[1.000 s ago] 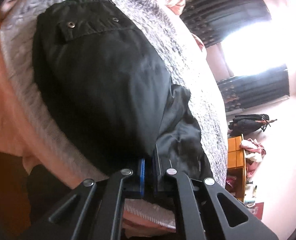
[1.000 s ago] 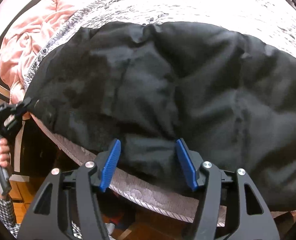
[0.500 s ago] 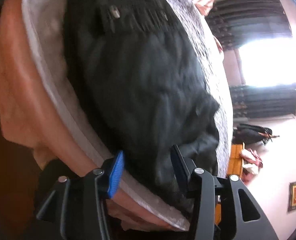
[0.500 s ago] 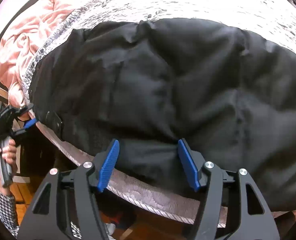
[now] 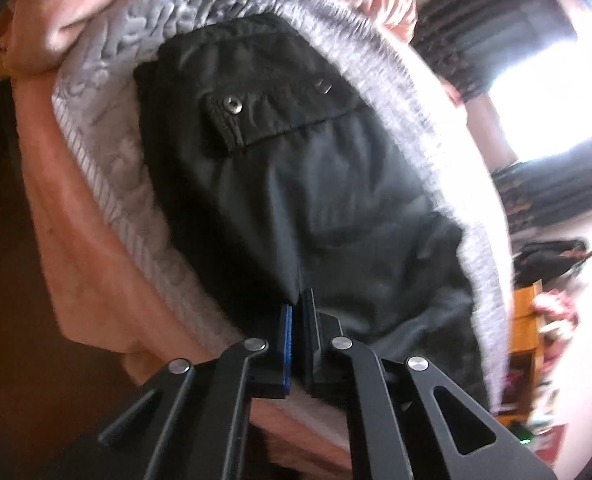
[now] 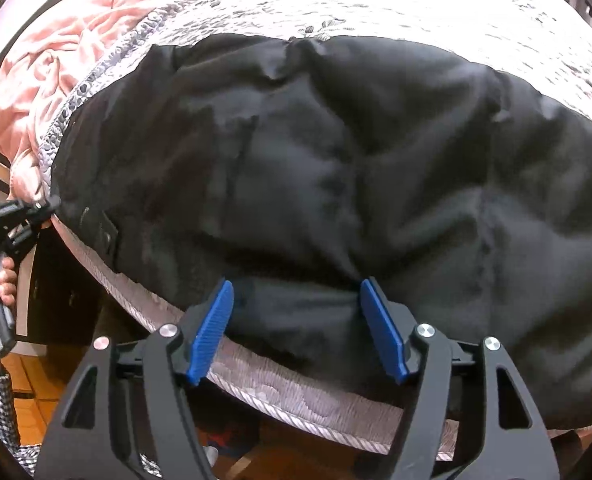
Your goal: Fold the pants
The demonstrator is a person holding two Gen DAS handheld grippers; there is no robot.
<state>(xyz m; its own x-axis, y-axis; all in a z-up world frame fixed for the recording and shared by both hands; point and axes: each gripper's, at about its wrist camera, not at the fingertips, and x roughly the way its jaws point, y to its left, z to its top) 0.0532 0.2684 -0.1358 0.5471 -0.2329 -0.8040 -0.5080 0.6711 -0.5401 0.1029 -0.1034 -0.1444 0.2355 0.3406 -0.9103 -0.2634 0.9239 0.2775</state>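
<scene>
Black pants [image 5: 304, 184] lie spread on a grey patterned bedspread [image 5: 108, 128], with a snap pocket flap [image 5: 256, 120] at the top. My left gripper [image 5: 298, 312] is shut on the near edge of the pants. In the right wrist view the pants [image 6: 336, 160] cover most of the bed. My right gripper [image 6: 296, 312] is open, its blue pads either side of a fold of the pants at the bed edge. The left gripper [image 6: 36, 212] shows at the far left, at the pants' corner.
A pink blanket [image 5: 76, 240] hangs under the bedspread and bunches at the head of the bed [image 6: 48, 64]. A bright curtained window [image 5: 536, 60], a dark bag [image 5: 552, 256] and an orange cabinet [image 5: 524, 320] stand beyond the bed. Wooden floor [image 6: 28, 392] lies below.
My left gripper opened half a second ago and has now shut again on the pants' edge. The right gripper stays open in the same place.
</scene>
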